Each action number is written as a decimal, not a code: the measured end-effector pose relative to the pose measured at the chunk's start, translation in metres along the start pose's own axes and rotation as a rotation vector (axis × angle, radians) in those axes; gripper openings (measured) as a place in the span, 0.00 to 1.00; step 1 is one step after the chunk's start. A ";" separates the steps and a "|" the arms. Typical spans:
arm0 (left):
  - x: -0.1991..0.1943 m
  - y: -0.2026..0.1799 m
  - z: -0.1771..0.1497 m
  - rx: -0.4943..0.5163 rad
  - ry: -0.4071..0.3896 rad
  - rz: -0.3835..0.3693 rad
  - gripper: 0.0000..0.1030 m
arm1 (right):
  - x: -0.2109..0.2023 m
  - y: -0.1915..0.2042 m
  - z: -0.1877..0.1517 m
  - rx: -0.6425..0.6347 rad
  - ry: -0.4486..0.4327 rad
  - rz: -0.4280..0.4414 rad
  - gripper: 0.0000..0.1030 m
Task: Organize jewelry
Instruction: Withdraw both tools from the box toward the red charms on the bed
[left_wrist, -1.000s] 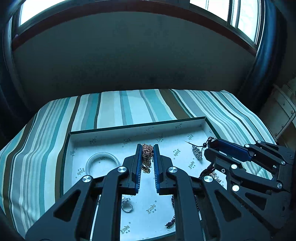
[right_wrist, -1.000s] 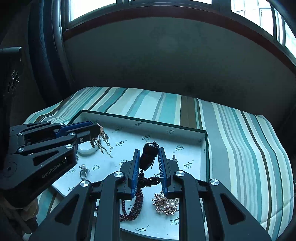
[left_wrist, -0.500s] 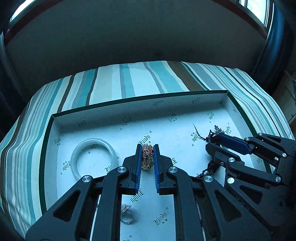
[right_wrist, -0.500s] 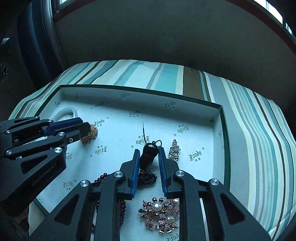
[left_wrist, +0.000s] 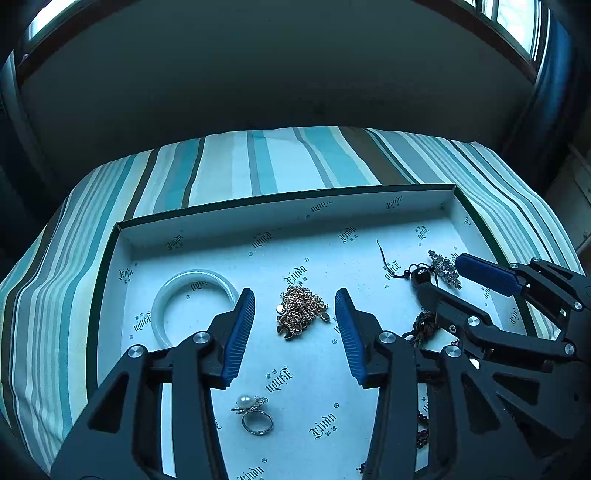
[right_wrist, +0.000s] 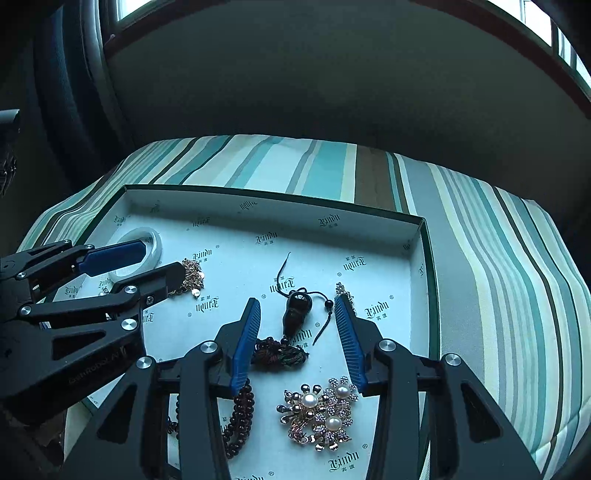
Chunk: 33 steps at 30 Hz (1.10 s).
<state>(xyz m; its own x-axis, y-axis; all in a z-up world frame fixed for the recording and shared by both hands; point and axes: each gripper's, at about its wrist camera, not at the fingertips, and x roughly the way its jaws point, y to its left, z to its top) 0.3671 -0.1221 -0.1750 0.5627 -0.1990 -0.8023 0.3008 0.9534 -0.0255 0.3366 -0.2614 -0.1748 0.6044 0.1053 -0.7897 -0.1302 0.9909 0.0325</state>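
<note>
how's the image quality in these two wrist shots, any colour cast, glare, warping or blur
Left wrist view: strong blue-teal cast, fisheye bends the tray rim, windows blown out in the top corners, gold chain sharp. Right wrist view: same cast and bending, dim wall behind, pearl brooch crisp with small glints, dark vignette at the edges. No motion blur in either.

Setting: home interior, likely bedroom or window nook. You work over padded surface covered in striped fabric (left_wrist: 280, 162) — teal, cream, brown bands — running ahead of and beside tool. Beyond it, dark wall under curved window (right_wrist: 129, 7), daylight entering above. Dark curtain (right_wrist: 74, 74) hangs left of right tool. Shallow printed box lid (left_wrist: 280, 218) lies on fabric directly under tool tips, personal jewelry scattered inside. No benches or industrial fixtures visible.
</note>
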 end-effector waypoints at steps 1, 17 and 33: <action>-0.005 0.000 -0.001 0.001 -0.007 0.004 0.46 | -0.005 0.000 -0.001 0.000 -0.006 0.000 0.42; -0.082 -0.003 -0.052 -0.005 -0.065 0.067 0.51 | -0.077 0.007 -0.065 -0.004 -0.006 -0.023 0.42; -0.104 0.012 -0.126 -0.050 0.019 0.116 0.56 | -0.101 0.006 -0.129 0.009 0.074 -0.022 0.42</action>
<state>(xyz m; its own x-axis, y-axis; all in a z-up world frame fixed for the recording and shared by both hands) 0.2152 -0.0618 -0.1668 0.5767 -0.0825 -0.8127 0.1953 0.9800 0.0391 0.1732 -0.2770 -0.1738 0.5475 0.0772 -0.8333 -0.1101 0.9937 0.0198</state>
